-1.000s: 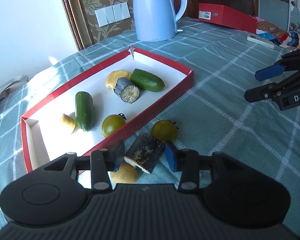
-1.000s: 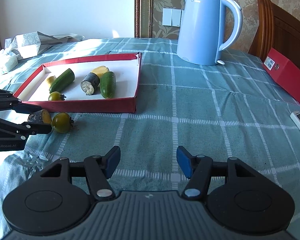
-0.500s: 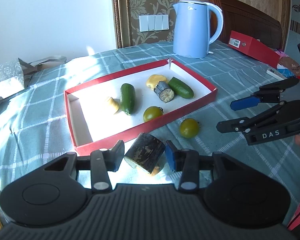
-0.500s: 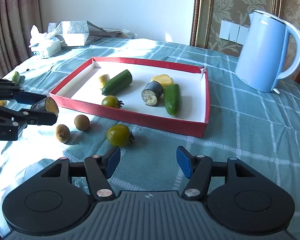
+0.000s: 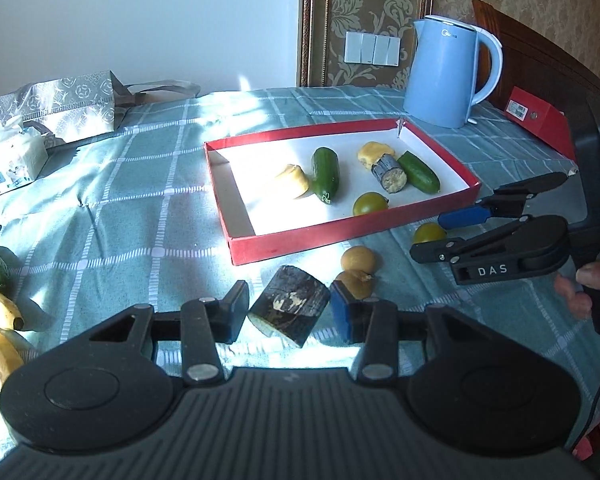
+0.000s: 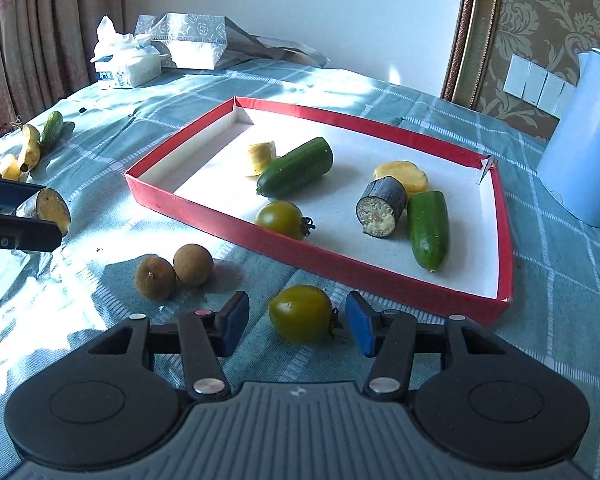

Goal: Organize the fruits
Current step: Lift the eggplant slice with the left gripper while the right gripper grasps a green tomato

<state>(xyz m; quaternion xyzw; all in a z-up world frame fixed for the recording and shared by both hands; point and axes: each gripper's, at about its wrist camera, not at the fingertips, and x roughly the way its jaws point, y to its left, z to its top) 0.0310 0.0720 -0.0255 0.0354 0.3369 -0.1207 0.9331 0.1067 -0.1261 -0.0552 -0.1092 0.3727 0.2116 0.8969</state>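
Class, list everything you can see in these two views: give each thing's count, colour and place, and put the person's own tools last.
Tray: one, red rim, white floor, mid-table.
Cucumbers: two, green, in tray.
Eggplant piece: one, dark, in tray.
Yellow pieces: two, in tray.
Green tomatoes: one in tray, one on cloth.
Brown round fruits: two, on cloth.
Bananas: yellow, table's far left, beside a third cucumber.
Kettle: one, blue, behind tray.
Tissue pack: white.
Left gripper: jaws shut on eggplant chunk.
Right gripper: jaws either side of cloth tomato, closing, not touching.
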